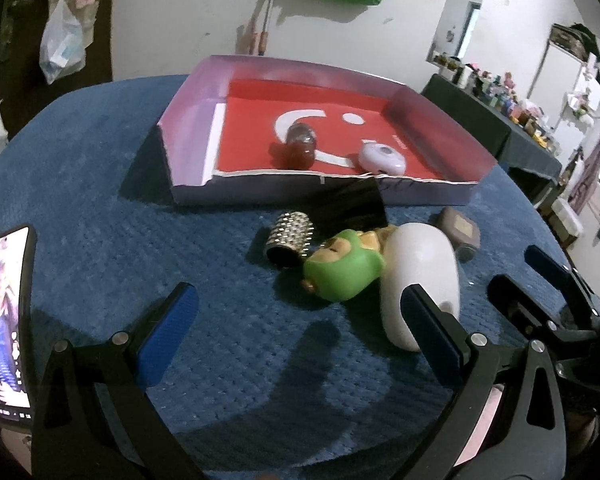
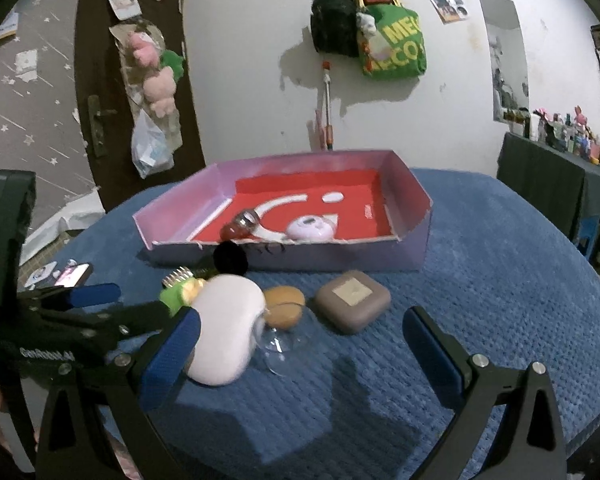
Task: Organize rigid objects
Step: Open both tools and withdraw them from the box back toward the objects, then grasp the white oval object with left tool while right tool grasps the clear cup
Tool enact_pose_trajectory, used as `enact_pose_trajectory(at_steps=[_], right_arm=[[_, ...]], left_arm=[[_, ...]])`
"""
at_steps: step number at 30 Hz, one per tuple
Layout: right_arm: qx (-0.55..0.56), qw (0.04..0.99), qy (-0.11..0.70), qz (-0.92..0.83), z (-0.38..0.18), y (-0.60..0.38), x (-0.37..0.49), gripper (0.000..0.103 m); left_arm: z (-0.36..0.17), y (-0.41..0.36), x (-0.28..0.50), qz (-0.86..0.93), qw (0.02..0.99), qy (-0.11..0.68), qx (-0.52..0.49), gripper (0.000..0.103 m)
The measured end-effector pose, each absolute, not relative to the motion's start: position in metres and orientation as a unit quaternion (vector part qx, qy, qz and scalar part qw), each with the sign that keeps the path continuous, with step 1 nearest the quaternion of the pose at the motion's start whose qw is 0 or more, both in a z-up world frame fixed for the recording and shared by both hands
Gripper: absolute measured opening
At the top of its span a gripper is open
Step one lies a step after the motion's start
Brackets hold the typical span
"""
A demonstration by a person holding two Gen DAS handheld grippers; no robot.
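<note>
I hold 2 grippers over the blue blanket (image 2: 500, 264), and both hang with their jaws spread wide, gripping nothing. My left gripper (image 1: 296, 316) hovers near the front edge of the blanket; its right finger (image 1: 428, 320) sits just in front of the white oval case (image 1: 420, 276), though I cannot tell if they touch. My right gripper (image 2: 300, 344) hovers beside it, with its left finger (image 2: 172, 348) in front of the same white case (image 2: 228, 328).

The loose things lie in a cluster toward the middle of the blanket, just in front of the box (image 2: 340, 256): a green toy figure (image 1: 340, 272) touching the white case, a studded silver cylinder (image 1: 290, 236) on its side, a black cylinder (image 1: 352, 204) against the box's front wall, a brown square case (image 2: 354, 300) and an orange egg-shaped piece (image 2: 284, 306) resting in a clear dome (image 2: 284, 344).

Inside the box — red floor, lilac walls — 2 things rest near the front wall: a dark red jar (image 1: 298, 146) and a lilac round gadget (image 1: 382, 158). A phone (image 1: 6, 320) lies lit at the left edge of the blanket.
</note>
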State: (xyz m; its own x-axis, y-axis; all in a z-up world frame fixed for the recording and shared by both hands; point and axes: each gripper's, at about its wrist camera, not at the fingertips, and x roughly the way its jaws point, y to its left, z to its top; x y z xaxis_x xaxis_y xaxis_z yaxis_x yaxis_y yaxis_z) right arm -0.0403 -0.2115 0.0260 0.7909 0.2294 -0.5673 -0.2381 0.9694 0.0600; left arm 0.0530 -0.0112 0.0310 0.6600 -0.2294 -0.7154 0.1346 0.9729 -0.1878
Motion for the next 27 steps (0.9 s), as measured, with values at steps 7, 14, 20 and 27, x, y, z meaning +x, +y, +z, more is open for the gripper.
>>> enact_pose_trajectory(at_steps=[7, 14, 20, 27], right_arm=[[-0.024, 0.944, 0.310, 0.107, 0.020, -0.212, -0.039, 0.103], [-0.029, 0.944, 0.314, 0.095, 0.016, -0.212, -0.037, 0.103], [-0.027, 0.942, 0.321, 0.095, 0.013, -0.214, -0.035, 0.101], [-0.009, 0.937, 0.331, 0.110, 0.010, -0.217, -0.025, 0.098]], left_arm=[[0.027, -0.014, 0.055, -0.098, 0.909, 0.402, -0.057, 0.103], [0.026, -0.016, 0.055, -0.116, 0.907, 0.400, -0.061, 0.097], [0.030, -0.028, 0.040, -0.145, 0.906, 0.394, -0.051, 0.097], [0.027, -0.044, 0.035, -0.175, 0.899, 0.400, -0.040, 0.096]])
